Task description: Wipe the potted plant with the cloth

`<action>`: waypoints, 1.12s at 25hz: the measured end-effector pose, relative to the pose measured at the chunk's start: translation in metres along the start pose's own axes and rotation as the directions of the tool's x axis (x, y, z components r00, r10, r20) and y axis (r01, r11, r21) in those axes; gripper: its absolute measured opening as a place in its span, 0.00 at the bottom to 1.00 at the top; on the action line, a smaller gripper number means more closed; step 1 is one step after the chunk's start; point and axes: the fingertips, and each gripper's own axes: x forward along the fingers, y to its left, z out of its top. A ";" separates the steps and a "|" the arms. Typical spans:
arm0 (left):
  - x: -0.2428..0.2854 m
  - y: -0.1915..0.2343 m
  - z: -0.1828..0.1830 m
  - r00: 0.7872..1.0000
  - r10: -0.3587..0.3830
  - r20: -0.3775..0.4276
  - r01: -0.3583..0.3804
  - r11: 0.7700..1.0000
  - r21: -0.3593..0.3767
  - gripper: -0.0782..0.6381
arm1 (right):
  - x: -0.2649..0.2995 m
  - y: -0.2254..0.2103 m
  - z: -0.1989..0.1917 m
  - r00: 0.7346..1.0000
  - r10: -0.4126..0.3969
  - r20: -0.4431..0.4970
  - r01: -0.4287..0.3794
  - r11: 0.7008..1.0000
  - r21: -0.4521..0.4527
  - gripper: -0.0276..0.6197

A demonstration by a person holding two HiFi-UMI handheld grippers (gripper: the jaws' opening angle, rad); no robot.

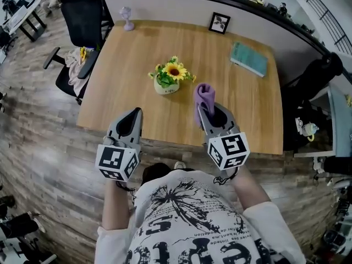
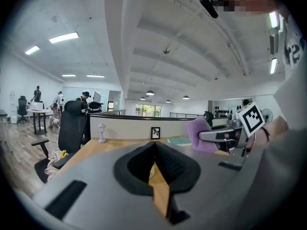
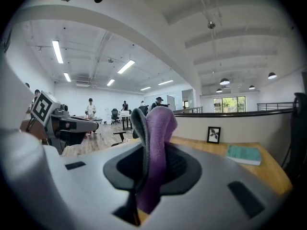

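Note:
A small potted plant (image 1: pixel 169 77) with yellow sunflowers in a white pot stands near the middle of the wooden table (image 1: pixel 137 54). My right gripper (image 1: pixel 202 110) is shut on a purple cloth (image 1: pixel 204 96), which sticks up from its jaws just right of the plant; the cloth (image 3: pixel 156 143) fills the right gripper view. My left gripper (image 1: pixel 133 114) is shut and holds nothing, over the table's near edge, below and left of the pot. The left gripper view shows its jaws (image 2: pixel 154 164) together and the cloth (image 2: pixel 201 134) off to the right.
A teal book (image 1: pixel 249 59) lies at the table's right, a black picture frame (image 1: pixel 219 22) at the back edge, a small lamp (image 1: pixel 127 18) at the back left. A black office chair (image 1: pixel 82 32) stands left of the table. People stand at distant desks.

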 end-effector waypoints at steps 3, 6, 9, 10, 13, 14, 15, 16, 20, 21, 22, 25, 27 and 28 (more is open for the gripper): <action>0.029 0.009 -0.005 0.999 -0.019 -0.026 0.019 1.000 0.007 0.11 | 0.026 -0.020 -0.009 0.999 -0.016 -0.044 0.016 1.000 0.014 0.16; 0.061 0.023 -0.012 0.997 -0.059 -0.057 0.059 0.998 -0.006 0.11 | 0.052 -0.037 -0.022 0.994 -0.040 -0.105 0.043 0.999 0.025 0.16; 0.098 0.042 -0.026 0.990 -0.099 -0.105 0.097 0.995 -0.021 0.11 | 0.081 -0.054 -0.033 0.984 -0.069 -0.162 0.074 0.997 0.024 0.16; 0.111 0.048 -0.032 0.986 -0.115 -0.122 0.112 0.993 -0.034 0.11 | 0.092 -0.061 -0.036 0.981 -0.079 -0.177 0.084 0.996 0.022 0.16; 0.147 0.060 -0.063 0.966 -0.171 -0.192 0.158 0.984 -0.078 0.11 | 0.119 -0.084 -0.053 0.968 -0.114 -0.225 0.124 0.992 0.029 0.16; 0.159 0.064 -0.075 0.958 -0.184 -0.220 0.169 0.982 -0.086 0.11 | 0.127 -0.092 -0.060 0.961 -0.131 -0.244 0.143 0.989 0.031 0.16; 0.170 0.068 -0.086 0.949 -0.195 -0.249 0.178 0.980 -0.089 0.11 | 0.136 -0.101 -0.068 0.953 -0.149 -0.265 0.163 0.986 0.032 0.16; 0.180 0.072 -0.098 0.939 -0.205 -0.276 0.187 0.978 -0.090 0.11 | 0.144 -0.109 -0.078 0.943 -0.163 -0.289 0.181 0.983 0.037 0.16; 0.208 0.074 -0.141 0.901 -0.246 -0.357 0.225 0.969 -0.098 0.11 | 0.163 -0.131 -0.122 0.901 -0.180 -0.395 0.231 0.969 0.086 0.16; 0.213 0.074 -0.149 0.894 -0.254 -0.368 0.231 0.967 -0.105 0.11 | 0.167 -0.136 -0.132 0.891 -0.182 -0.416 0.241 0.966 0.092 0.16; 0.219 0.073 -0.155 0.889 -0.261 -0.377 0.236 0.965 -0.113 0.11 | 0.171 -0.141 -0.141 0.881 -0.185 -0.436 0.249 0.964 0.093 0.16; 0.231 0.074 -0.165 0.880 -0.281 -0.382 0.249 0.959 -0.133 0.11 | 0.185 -0.151 -0.166 0.848 -0.187 -0.497 0.266 0.960 0.091 0.16; 0.238 0.075 -0.167 0.879 -0.289 -0.379 0.255 0.957 -0.137 0.11 | 0.195 -0.152 -0.178 0.829 -0.172 -0.533 0.260 0.961 0.096 0.16; 0.241 0.075 -0.168 0.878 -0.291 -0.379 0.259 0.956 -0.134 0.11 | 0.200 -0.151 -0.182 0.821 -0.157 -0.549 0.252 0.962 0.101 0.16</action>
